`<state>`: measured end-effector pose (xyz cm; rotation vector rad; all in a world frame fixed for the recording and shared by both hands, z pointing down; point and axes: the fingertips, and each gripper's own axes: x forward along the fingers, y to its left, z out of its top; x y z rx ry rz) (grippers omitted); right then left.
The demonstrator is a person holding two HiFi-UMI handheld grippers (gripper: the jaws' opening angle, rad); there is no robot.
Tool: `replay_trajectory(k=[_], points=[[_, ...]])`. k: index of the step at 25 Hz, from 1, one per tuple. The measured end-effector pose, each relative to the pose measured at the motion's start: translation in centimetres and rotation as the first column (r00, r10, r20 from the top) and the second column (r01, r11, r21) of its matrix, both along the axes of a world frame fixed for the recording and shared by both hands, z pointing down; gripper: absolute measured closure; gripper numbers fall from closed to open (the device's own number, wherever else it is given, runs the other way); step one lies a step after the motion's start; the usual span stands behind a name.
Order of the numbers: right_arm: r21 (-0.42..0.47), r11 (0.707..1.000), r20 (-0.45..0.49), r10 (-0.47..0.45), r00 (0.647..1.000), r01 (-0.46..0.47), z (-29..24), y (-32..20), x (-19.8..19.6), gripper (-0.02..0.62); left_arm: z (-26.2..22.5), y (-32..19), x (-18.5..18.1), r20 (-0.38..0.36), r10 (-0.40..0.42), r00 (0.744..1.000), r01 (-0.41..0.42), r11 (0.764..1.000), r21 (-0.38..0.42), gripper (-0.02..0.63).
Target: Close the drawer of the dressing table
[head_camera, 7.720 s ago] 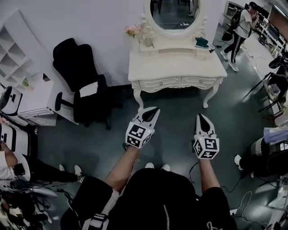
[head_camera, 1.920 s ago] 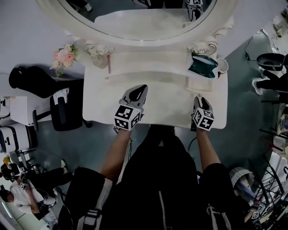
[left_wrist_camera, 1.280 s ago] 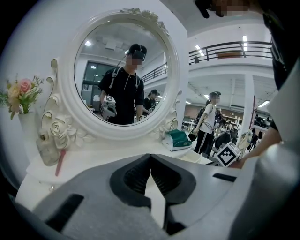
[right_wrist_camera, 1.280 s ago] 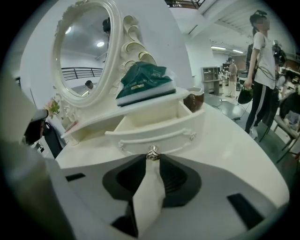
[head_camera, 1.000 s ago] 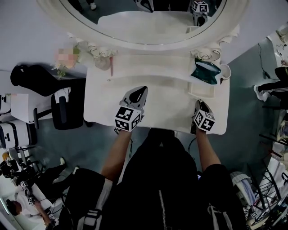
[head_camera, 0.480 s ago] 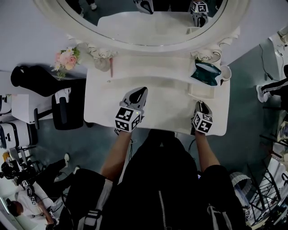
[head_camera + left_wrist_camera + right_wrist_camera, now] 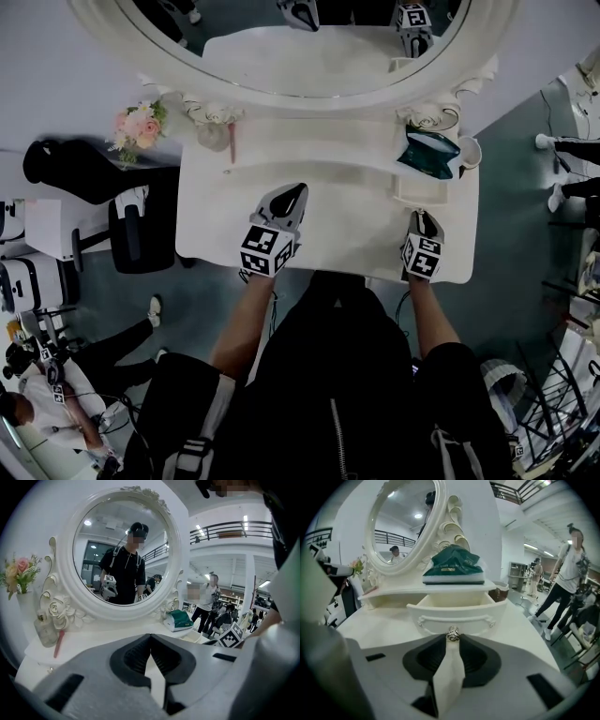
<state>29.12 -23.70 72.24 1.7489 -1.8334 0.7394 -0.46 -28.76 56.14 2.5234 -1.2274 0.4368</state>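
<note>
The white dressing table [image 7: 328, 239] stands right below me. On its top at the right, a small drawer [image 7: 454, 613] stands pulled out under a low shelf; the same drawer [image 7: 415, 190] shows in the head view. My right gripper [image 7: 453, 637] points at the drawer front, and its tips are shut on the small metal drawer knob [image 7: 453, 633]. In the head view the right gripper [image 7: 422, 217] sits just in front of the drawer. My left gripper [image 7: 296, 192] hovers over the middle of the tabletop, shut and holding nothing, as the left gripper [image 7: 150, 637] shows.
An oval mirror [image 7: 309, 56] rises behind the table. A green pouch [image 7: 453, 564] lies on the shelf above the drawer, with a cup [image 7: 469, 150] beside it. Flowers [image 7: 139, 124], a bottle [image 7: 44, 630] and a red stick [image 7: 58, 643] sit at the left. A black chair [image 7: 131, 230] stands left of the table.
My right gripper has rolled a little about its own line while staying at the drawer front. The left gripper has kept still. People in the background have walked on.
</note>
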Motion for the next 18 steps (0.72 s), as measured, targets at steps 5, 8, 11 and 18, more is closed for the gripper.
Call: replay_trajectory(k=[5, 8, 11, 18], points=[[0.003, 1.000, 0.024, 0.003, 1.000, -0.003, 0.0, -0.6, 0.1, 0.500, 0.0, 0.1, -0.2, 0.002, -0.004, 1.000, 0.004, 1.000, 0.000, 0.604], [0.002, 1.000, 0.030, 0.007, 1.000, -0.007, 0.0, -1.0, 0.0, 0.500, 0.0, 0.2, -0.3, 0.003, -0.005, 1.000, 0.005, 1.000, 0.000, 0.604], [-0.001, 1.000, 0.034, 0.010, 0.999, -0.010, 0.0, -1.5, 0.1, 0.500, 0.0, 0.2, -0.5, 0.005, -0.009, 1.000, 0.009, 1.000, 0.001, 0.604], [0.001, 1.000, 0.052, 0.004, 0.999, -0.004, 0.1, -2.9, 0.1, 0.500, 0.0, 0.0, -1.1, 0.006, -0.023, 1.000, 0.023, 1.000, 0.001, 0.604]])
